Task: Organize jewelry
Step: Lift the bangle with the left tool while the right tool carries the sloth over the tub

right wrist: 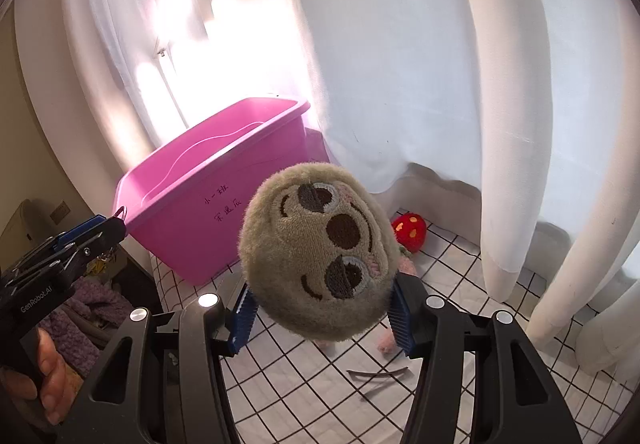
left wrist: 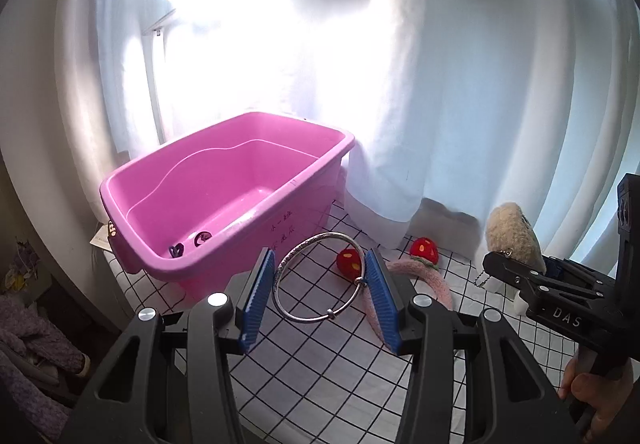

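The silver bangle (left wrist: 320,278) is held across my left gripper (left wrist: 320,298): its ring lies flat between the two blue pads, its rim bearing on each, so the left jaws stand part closed, holding it by its width. It hangs clear of the checked worktop (left wrist: 320,372). The pink bin (left wrist: 224,200) lies ahead and to the left of these jaws, open side up, its near rim just beyond the left pad; two small dark items rest on its floor. I judge the coming move to be forward and left over that rim, ring kept level.

My right gripper (right wrist: 320,314) holds the plush sloth charm (right wrist: 316,252), jaws part closed on its lower body, face toward the camera. From here the bin lies ahead and left, further off than from the left jaws. The left is therefore nearer.

A red strawberry piece (right wrist: 410,230) and a pink fuzzy band (left wrist: 420,276) lie on the worktop beyond
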The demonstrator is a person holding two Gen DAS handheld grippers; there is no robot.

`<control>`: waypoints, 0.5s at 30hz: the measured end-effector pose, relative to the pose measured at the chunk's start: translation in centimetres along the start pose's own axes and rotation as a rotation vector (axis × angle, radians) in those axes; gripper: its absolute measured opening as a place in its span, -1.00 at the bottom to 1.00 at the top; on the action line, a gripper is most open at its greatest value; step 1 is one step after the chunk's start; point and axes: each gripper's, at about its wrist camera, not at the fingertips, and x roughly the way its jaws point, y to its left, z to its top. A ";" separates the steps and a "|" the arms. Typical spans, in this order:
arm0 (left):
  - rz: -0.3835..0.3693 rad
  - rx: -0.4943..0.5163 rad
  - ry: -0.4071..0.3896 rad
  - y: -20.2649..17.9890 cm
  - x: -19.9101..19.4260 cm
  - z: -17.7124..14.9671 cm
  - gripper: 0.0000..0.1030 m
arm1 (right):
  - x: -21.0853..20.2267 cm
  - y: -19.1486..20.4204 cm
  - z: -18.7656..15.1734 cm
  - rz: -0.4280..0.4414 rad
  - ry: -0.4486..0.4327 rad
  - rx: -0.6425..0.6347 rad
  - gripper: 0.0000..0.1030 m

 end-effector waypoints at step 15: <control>0.142 -0.098 -0.039 11.7 3.9 6.3 -0.11 | 8.3 9.8 10.4 0.160 -0.011 -0.133 0.03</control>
